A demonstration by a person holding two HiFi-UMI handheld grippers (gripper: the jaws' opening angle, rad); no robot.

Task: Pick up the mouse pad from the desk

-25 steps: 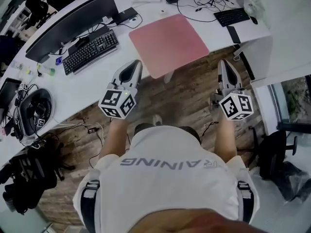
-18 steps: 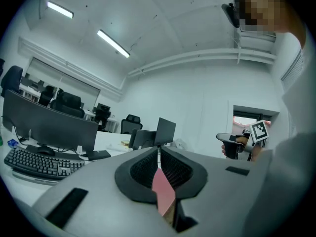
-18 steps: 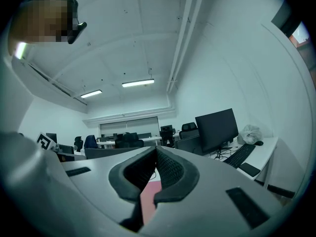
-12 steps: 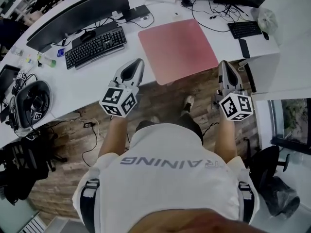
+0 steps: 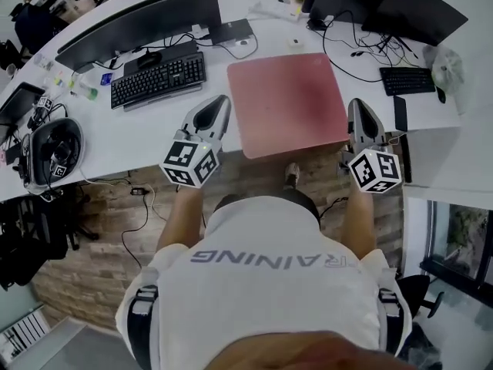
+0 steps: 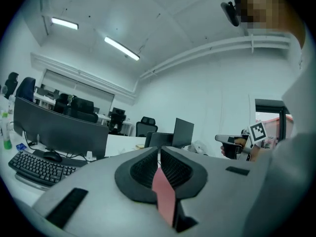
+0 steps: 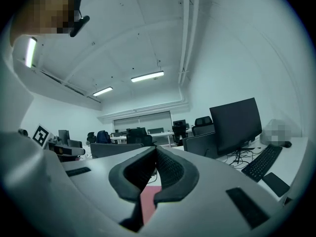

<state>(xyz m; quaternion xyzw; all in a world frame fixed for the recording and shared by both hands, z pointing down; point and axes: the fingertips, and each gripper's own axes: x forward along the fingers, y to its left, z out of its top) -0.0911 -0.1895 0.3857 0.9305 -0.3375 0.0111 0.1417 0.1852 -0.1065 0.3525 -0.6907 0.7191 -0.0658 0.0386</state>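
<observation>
Holding: nothing; my left claw (image 5: 220,100) and my right claw (image 5: 359,103) are both pressed together, with no thing between the jaws
Claws: one hangs by each near corner of the mouse pad (image 5: 289,102); the left is just beside its left edge, the right just beside its right edge; I cannot tell if they touch it
Pad: pink and flat on the white desk (image 5: 154,141), between my claws; its near edge sits at the desk's edge, maybe a bit over
Could go wrong: claws shut like this can only push, so I think the pad would slide away toward the cables (image 5: 339,41); it looks thin and floppy, so a pinch on one corner may let it droop or slip out
Right side: a black phone (image 5: 400,114) lies near my right claw; a bump could knock it
Left side: a keyboard (image 5: 158,79), well apart from the pad
Far: a monitor (image 5: 139,21), a small keyboard (image 5: 408,81), a laptop (image 5: 420,10); none stands in my way; nothing lies on the pad
</observation>
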